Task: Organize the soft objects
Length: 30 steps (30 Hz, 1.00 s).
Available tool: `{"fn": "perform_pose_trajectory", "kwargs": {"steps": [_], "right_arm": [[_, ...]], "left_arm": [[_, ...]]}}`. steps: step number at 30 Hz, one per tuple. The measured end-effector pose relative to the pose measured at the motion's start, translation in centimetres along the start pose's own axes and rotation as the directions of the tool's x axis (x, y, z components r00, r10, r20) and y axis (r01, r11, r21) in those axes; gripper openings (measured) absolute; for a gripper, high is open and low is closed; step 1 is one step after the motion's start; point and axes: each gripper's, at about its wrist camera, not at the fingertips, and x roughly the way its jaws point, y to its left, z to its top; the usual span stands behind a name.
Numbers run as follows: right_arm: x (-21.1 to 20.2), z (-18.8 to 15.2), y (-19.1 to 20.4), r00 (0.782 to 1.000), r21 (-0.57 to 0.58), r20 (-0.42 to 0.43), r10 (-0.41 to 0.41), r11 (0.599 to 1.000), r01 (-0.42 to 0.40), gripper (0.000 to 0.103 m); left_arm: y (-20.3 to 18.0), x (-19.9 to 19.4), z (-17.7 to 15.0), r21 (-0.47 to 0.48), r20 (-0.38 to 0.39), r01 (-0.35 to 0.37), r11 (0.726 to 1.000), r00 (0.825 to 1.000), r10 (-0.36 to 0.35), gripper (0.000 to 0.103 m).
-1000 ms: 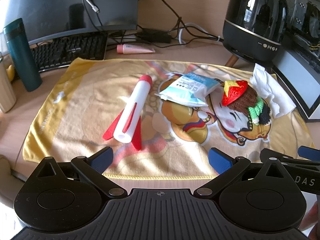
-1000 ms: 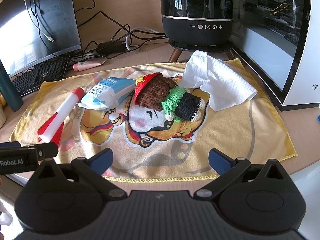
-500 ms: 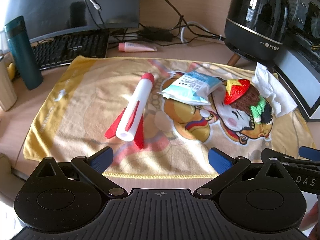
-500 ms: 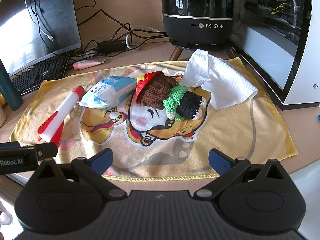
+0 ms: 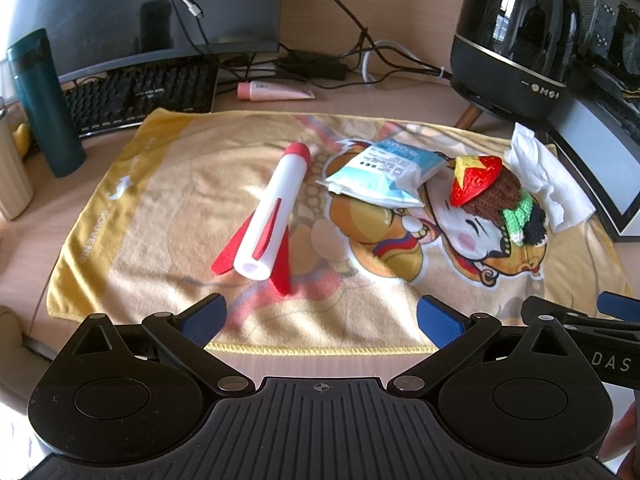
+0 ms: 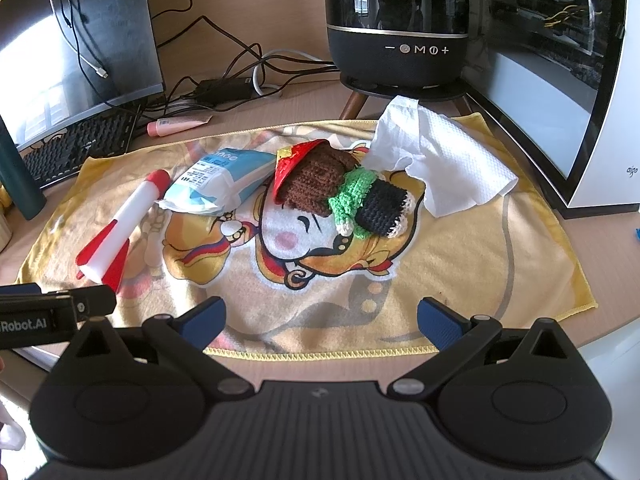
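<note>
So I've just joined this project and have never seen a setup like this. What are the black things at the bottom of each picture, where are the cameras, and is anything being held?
No robot arm here: a person holds one two-finger tool in each hand, and each carries a wide-angle camera looking forward along its blue-tipped fingers. One picture comes from the left tool, the other from the right tool; the black shapes are the tools' own bodies. Both stand open and hold nothing, at the near edge of a yellow cartoon towel on a desk. On the towel lie a white-and-red foam rocket, a blue-and-white soft packet, a crocheted doll with a red hat, and a crumpled white tissue. Behind are a keyboard, a pink tube and a black speaker-like device.
</note>
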Motion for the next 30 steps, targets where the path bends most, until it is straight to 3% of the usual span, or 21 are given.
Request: {"fn": "perform_pose_trajectory", "kwargs": {"steps": [30], "right_arm": [[-3.9, -3.0, 1.9, 0.999, 0.016, 0.031, -0.022, 1.000, 0.022, 0.103]], "left_arm": [[1.4, -2.7, -2.4, 0.040, 0.003, 0.032, 0.999, 0.999, -0.033, 0.103]]}}
